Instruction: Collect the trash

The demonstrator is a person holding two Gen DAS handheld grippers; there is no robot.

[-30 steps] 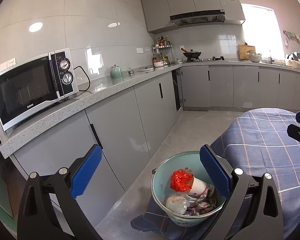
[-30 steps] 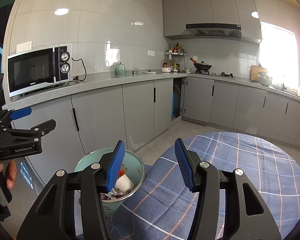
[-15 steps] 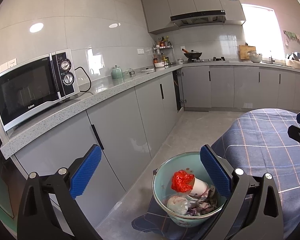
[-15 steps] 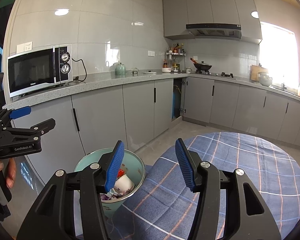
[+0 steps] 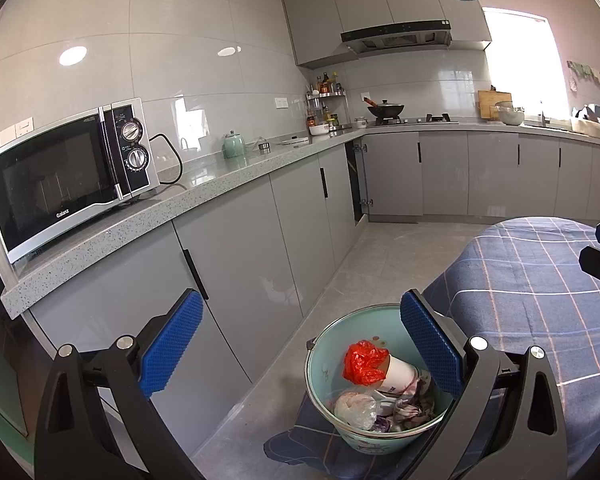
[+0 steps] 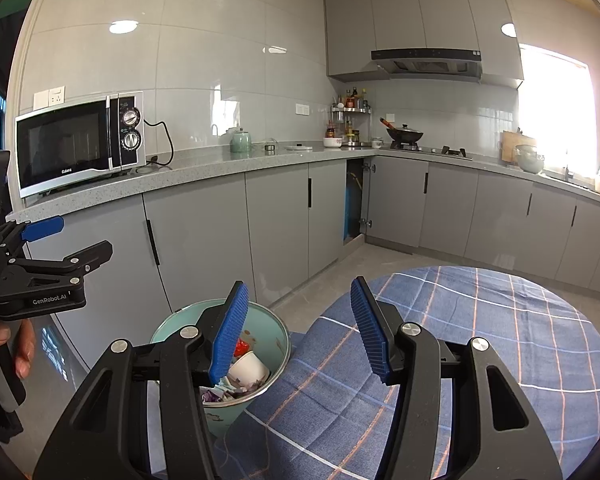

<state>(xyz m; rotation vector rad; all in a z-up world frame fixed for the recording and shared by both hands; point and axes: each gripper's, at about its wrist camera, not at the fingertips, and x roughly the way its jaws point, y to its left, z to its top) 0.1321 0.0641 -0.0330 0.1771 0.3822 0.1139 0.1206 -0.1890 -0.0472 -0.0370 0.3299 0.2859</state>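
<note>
A pale green bin (image 5: 320,360) stands at the edge of a table under a blue plaid cloth (image 5: 540,280). Inside it lie a red plastic bag (image 5: 362,362), a white paper cup (image 5: 400,372), a clear bag (image 5: 354,406) and crumpled wrappers. My left gripper (image 5: 300,298) hovers above and short of the bin, open, with nothing between its blue pads. My right gripper (image 6: 299,284) is also open and empty, over the cloth (image 6: 480,340) just right of the bin (image 6: 172,322). The cup (image 6: 250,366) shows behind its left finger. A hand holds the left gripper (image 6: 76,236) at the far left.
A grey speckled counter (image 5: 220,184) with a microwave (image 5: 68,176) runs along the left over grey cabinets (image 5: 240,272). One cabinet door (image 6: 356,200) in the corner stands ajar. A wok (image 6: 404,134) sits on the stove far back. Tiled floor (image 5: 380,256) lies between cabinets and table.
</note>
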